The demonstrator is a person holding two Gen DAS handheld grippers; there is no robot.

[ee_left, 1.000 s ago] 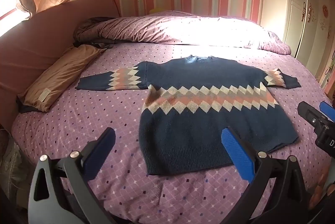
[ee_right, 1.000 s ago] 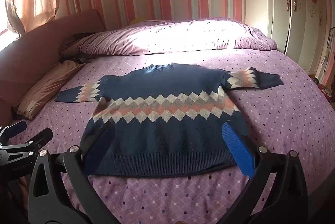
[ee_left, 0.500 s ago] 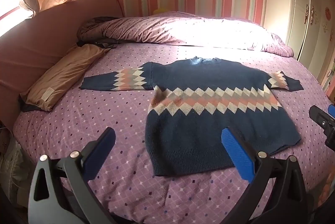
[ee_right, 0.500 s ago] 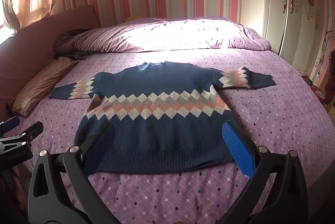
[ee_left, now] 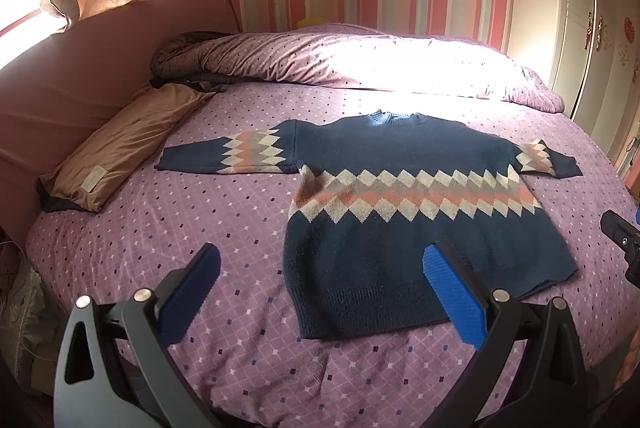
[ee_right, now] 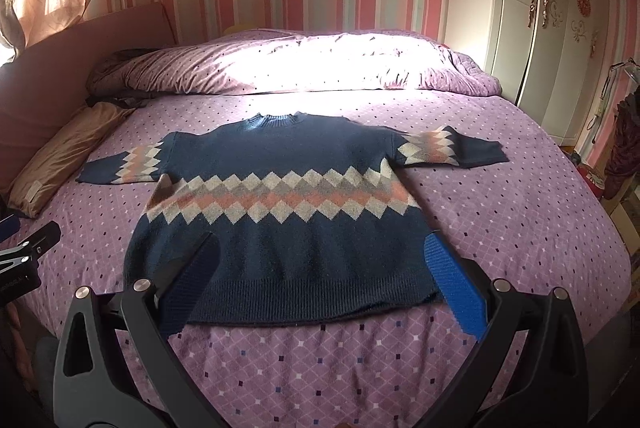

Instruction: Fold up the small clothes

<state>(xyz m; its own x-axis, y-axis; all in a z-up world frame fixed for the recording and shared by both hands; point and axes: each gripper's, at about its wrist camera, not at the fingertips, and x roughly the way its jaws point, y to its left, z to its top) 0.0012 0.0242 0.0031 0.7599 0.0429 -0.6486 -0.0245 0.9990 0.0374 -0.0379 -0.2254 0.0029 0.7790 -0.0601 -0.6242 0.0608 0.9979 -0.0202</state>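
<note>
One sweater [ee_right: 280, 224] flat on bed [ee_right: 500, 228], pillow [ee_left: 120, 144] nr left sleeve.

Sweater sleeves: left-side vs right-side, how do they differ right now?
Left-side sleeve lies near the tan pillow; right-side sleeve lies toward the wardrobe. Left one's cuff reaches less far out. Both lie flat, unfolded, navy with the diamond band.

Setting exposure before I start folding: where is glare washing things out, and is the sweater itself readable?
Left wrist view: sunlight blows out the duvet; sweater reads clearly, collar slightly washed. Right wrist view: same duvet glare, sweater evenly lit, fisheye bends the wardrobe.
</note>
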